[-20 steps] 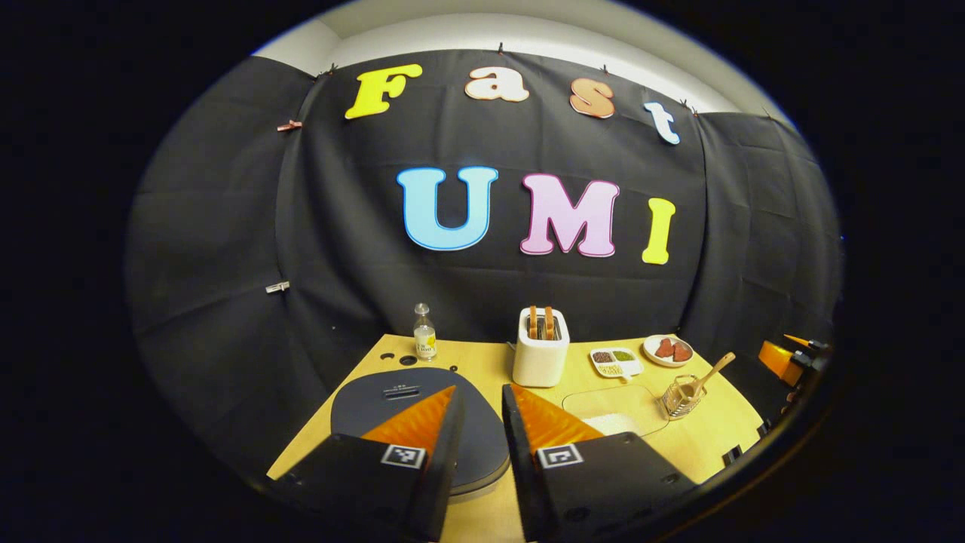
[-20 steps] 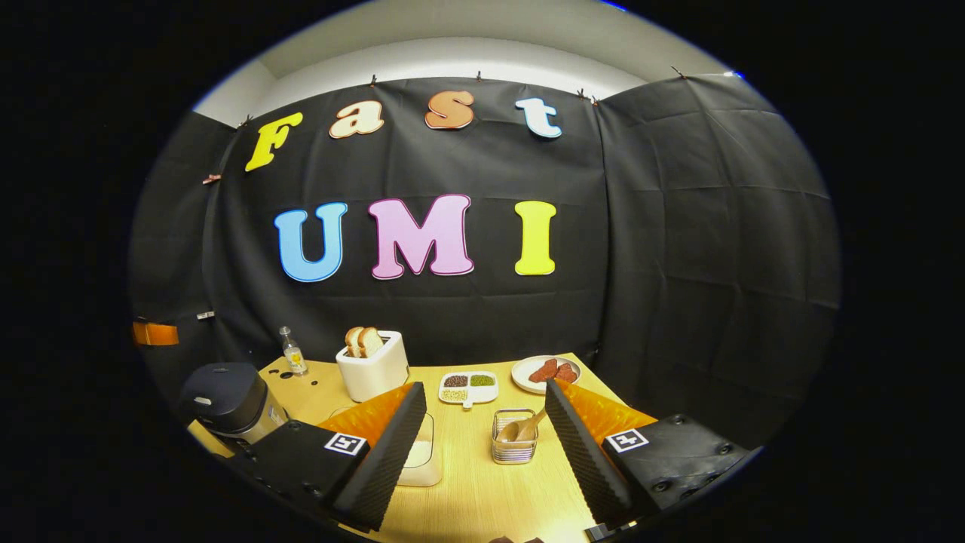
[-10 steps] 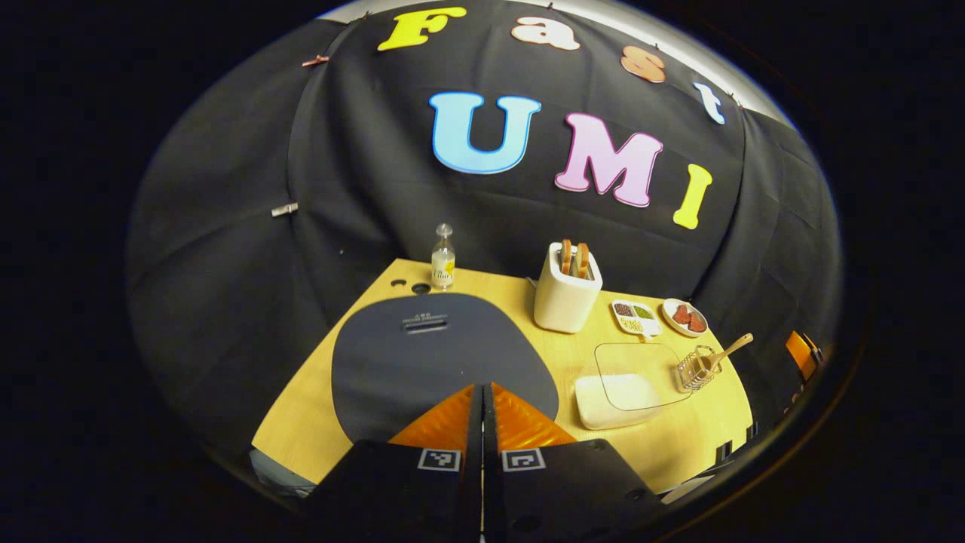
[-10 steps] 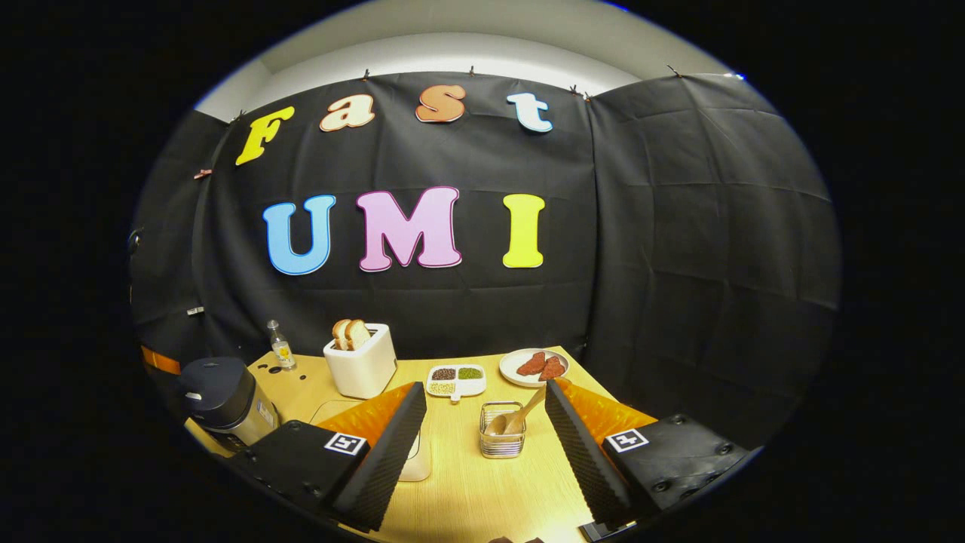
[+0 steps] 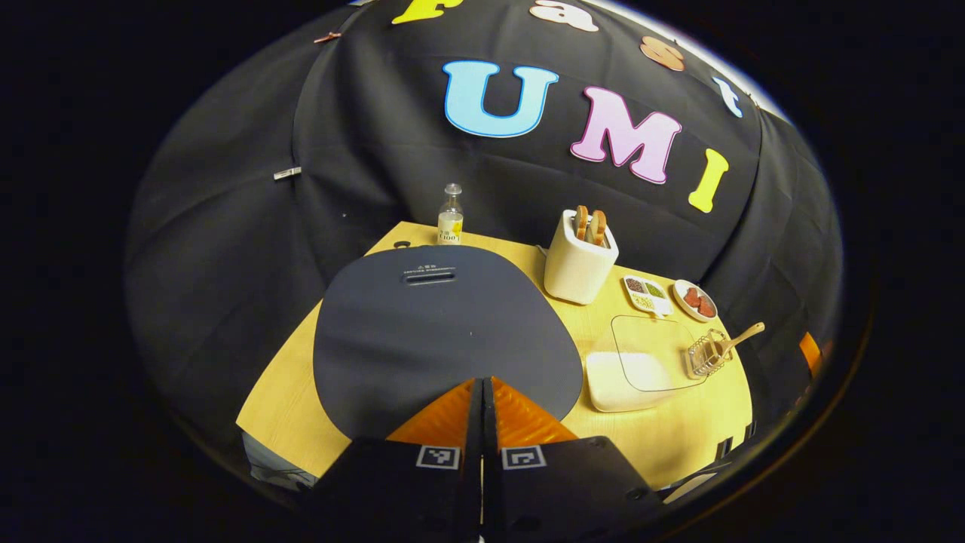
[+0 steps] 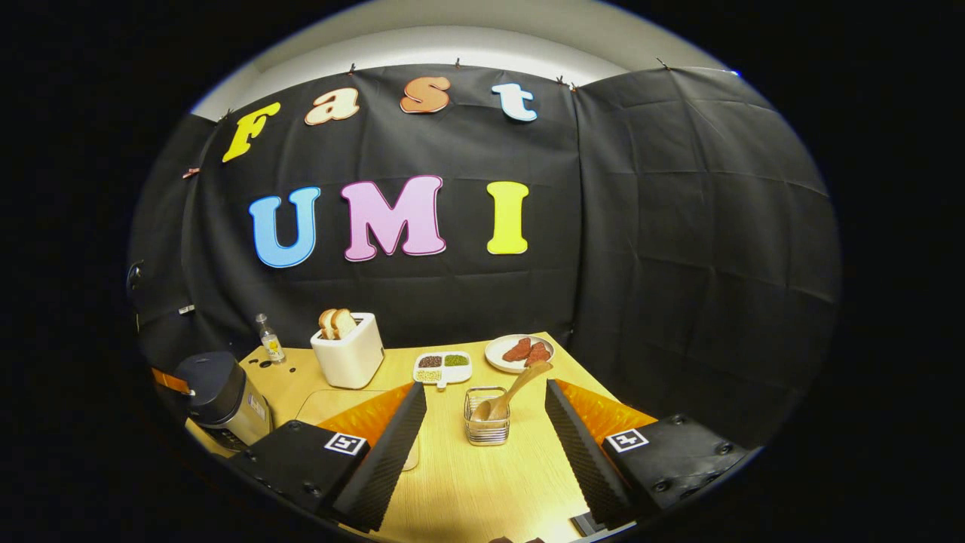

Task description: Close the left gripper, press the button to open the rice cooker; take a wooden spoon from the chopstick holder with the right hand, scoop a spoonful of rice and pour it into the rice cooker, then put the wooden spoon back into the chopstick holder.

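L tongs point(image 5: 482, 385) pressed together over rice cooker point(image 5: 445, 324) lid | R tongs point(image 6: 486, 411) spread, facing wooden spoon point(image 6: 513, 391)

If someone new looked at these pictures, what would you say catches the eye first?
Most striking is the dark lid of the rice cooker, spreading just beyond the shut left tool in the left gripper view. In the right gripper view, the open right tool frames the chopstick holder, with the wooden spoon leaning out of it. Behind stands a white toaster with bread.

Right gripper point(image 6: 486, 441) spread wide, framing the chopstick holder point(image 6: 487, 428) with the wooden spoon point(image 6: 511, 391) inside
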`<state>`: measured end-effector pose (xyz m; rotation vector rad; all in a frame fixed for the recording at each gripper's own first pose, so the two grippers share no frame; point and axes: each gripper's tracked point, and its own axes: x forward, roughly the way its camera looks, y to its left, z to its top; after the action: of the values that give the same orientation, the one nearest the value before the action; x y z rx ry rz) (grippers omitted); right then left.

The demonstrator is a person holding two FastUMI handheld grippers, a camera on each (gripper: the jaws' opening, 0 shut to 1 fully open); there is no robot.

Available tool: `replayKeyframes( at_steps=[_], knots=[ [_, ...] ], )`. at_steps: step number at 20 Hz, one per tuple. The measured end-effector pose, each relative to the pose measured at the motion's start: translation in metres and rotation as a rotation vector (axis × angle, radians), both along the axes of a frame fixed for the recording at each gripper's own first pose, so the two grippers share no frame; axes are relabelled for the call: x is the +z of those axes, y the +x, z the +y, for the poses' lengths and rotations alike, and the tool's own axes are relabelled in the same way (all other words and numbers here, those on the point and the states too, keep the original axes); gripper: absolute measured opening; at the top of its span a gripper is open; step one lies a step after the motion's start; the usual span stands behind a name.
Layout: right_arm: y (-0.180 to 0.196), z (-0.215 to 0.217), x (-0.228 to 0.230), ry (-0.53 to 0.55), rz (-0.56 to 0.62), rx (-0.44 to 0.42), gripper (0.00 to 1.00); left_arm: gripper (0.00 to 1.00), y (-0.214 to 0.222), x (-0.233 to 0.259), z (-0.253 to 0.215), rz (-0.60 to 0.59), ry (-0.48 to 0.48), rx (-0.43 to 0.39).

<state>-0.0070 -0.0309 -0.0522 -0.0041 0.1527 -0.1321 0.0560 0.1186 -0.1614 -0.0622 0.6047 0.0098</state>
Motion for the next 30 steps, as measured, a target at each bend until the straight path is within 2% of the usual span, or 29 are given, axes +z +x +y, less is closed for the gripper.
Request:
replayKeyframes(
  at_steps=[4, 7, 9, 11, 17, 19, 21, 24, 26, 30],
  knots=[
    [0.0, -0.003, -0.009, 0.012, 0.028, -0.005, 0.99, 0.07, 0.0, -0.004, 0.002, 0.02, 0.045, 0.005],
    [0.002, -0.004, -0.013, 0.026, 0.04, 0.0, 0.99, 0.05, 0.001, 0.0, 0.002, 0.002, 0.003, 0.038],
    [0.005, -0.005, -0.013, 0.033, 0.041, 0.003, 0.99, 0.07, -0.001, 0.004, 0.001, -0.025, 0.004, 0.049],
    [0.007, -0.008, -0.015, 0.036, 0.046, 0.005, 0.99, 0.06, -0.004, 0.023, 0.002, -0.098, 0.048, 0.062],
    [0.025, -0.025, -0.029, 0.065, 0.072, 0.005, 0.99, 0.08, -0.003, 0.148, -0.003, -0.46, 0.239, 0.158],
    [0.036, -0.032, -0.031, 0.078, 0.074, 0.003, 0.99, 0.12, -0.005, 0.159, -0.02, -0.484, 0.235, 0.151],
    [0.052, -0.04, -0.035, 0.096, 0.082, 0.003, 0.99, 0.42, -0.006, 0.158, -0.025, -0.477, 0.254, 0.165],
    [0.073, -0.047, -0.045, 0.138, 0.118, 0.035, 0.99, 0.88, -0.012, 0.149, -0.05, -0.457, 0.192, 0.161],
    [0.089, -0.054, -0.053, 0.165, 0.138, 0.047, 0.99, 0.98, -0.017, 0.141, -0.056, -0.441, 0.186, 0.182],
    [0.121, -0.069, -0.075, 0.243, 0.187, 0.039, 0.99, 0.97, -0.031, 0.123, -0.072, -0.391, 0.208, 0.218]
  ],
)
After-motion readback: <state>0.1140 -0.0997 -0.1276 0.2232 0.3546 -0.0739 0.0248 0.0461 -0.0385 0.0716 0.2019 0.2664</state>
